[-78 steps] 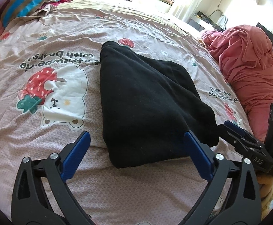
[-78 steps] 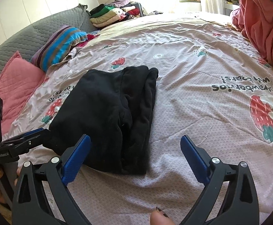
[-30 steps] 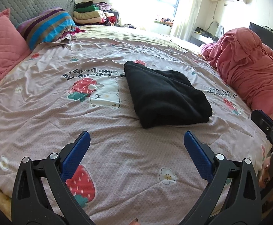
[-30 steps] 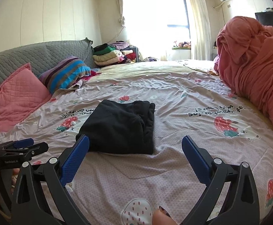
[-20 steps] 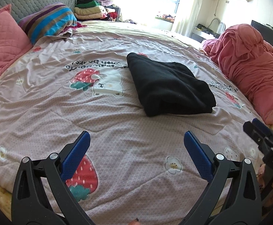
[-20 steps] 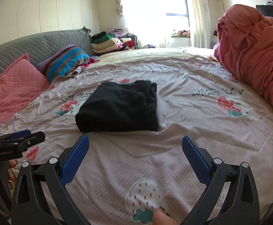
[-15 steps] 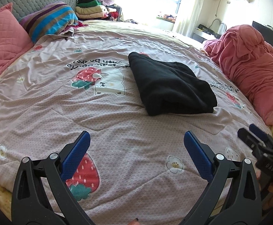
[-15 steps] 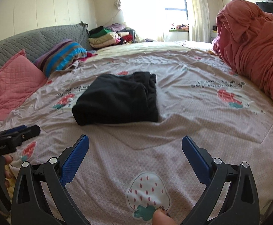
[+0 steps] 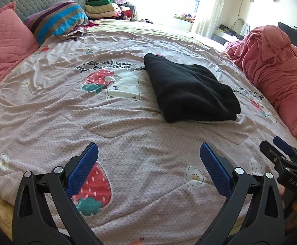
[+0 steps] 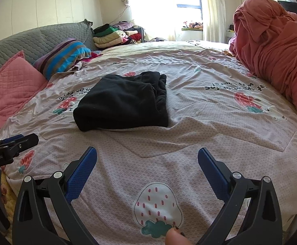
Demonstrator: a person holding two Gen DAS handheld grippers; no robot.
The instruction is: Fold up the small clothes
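A black garment (image 9: 189, 91) lies folded into a compact block on the pink strawberry-print bedspread (image 9: 128, 134); it also shows in the right wrist view (image 10: 124, 102). My left gripper (image 9: 148, 153) is open and empty, held well back from the garment near the bed's front edge. My right gripper (image 10: 147, 155) is open and empty too, at a similar distance. The right gripper appears at the right edge of the left wrist view (image 9: 279, 153). The left gripper shows at the left edge of the right wrist view (image 10: 11, 143).
A heaped red blanket (image 9: 275, 67) lies along the bed's right side. A pink cushion (image 9: 3, 47) and a striped pillow (image 9: 58, 20) sit at the left by the grey headboard (image 10: 34, 42). A stack of folded clothes (image 10: 113, 34) stands at the far end.
Both grippers have pulled back from the folded black garment toward the bed's front edge. The garment stays where it was. Both stay open.
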